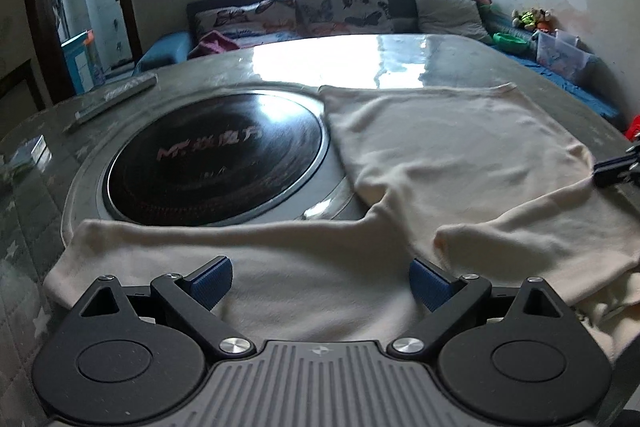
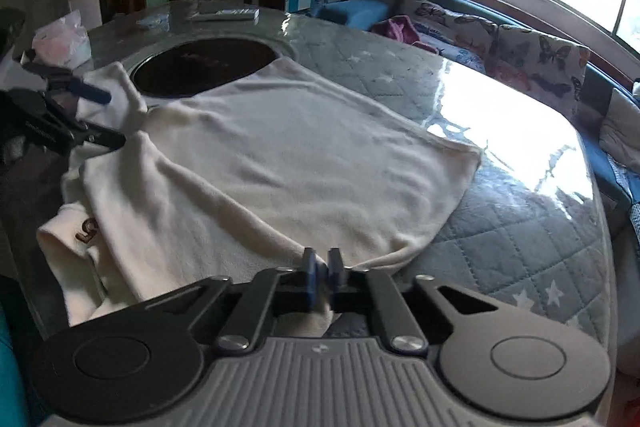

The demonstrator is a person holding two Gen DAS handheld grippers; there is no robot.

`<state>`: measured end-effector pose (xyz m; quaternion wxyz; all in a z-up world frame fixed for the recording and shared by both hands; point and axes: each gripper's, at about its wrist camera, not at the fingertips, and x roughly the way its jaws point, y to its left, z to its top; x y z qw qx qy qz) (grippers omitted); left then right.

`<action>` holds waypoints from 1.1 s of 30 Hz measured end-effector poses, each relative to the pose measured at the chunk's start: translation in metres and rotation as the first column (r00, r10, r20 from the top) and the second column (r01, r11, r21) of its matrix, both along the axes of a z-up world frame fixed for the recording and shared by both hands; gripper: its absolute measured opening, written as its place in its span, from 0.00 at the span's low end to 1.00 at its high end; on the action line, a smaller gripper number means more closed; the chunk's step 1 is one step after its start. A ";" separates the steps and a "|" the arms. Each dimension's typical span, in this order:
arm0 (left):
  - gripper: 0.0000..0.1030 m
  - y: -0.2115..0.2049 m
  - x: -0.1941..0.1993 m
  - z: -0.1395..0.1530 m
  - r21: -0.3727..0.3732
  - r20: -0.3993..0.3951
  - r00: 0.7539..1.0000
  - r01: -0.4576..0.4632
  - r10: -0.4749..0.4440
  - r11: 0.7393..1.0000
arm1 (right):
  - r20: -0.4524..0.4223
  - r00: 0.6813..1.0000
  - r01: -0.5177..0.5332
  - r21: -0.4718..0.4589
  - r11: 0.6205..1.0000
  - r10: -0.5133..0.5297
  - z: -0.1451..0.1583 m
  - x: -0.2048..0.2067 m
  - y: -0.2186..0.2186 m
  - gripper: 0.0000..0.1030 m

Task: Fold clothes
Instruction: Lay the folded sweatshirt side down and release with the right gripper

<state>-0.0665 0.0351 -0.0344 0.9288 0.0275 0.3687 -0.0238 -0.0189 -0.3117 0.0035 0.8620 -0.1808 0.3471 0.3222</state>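
Observation:
A cream shirt (image 1: 452, 151) lies spread on the glass-topped table, partly over the round black hob; it also shows in the right wrist view (image 2: 288, 163). My left gripper (image 1: 320, 283) is open, its blue pads (image 1: 210, 279) just above a sleeve at the near edge. It also shows in the right wrist view (image 2: 96, 115) at the left. My right gripper (image 2: 321, 267) is shut on the shirt's near edge, cloth bunched between its blue pads. It shows in the left wrist view (image 1: 618, 173) at the far right, at the shirt's side.
A round black hob (image 1: 216, 155) sits in the table's middle. A flat grey bar (image 1: 116, 99) and a small packet (image 1: 30, 151) lie at the left. A tissue pack (image 2: 62, 39) stands at the far corner. A sofa with butterfly cushions (image 1: 344, 5) runs behind the table.

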 end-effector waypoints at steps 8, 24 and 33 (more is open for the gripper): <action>0.95 0.002 0.004 -0.001 -0.001 -0.001 1.000 -0.002 0.002 1.000 | 0.031 0.994 0.100 0.027 0.995 -0.101 0.009 -0.001 -0.029 0.01; 0.96 0.003 0.005 -0.001 -0.005 0.002 1.000 -0.005 0.005 1.000 | -0.053 0.990 -0.128 -0.019 0.992 0.127 -0.004 0.010 0.002 0.05; 0.96 0.003 0.006 0.000 -0.005 0.000 1.000 -0.005 0.005 1.000 | -0.021 0.998 -0.057 -0.005 0.998 0.057 0.009 -0.004 -0.018 0.07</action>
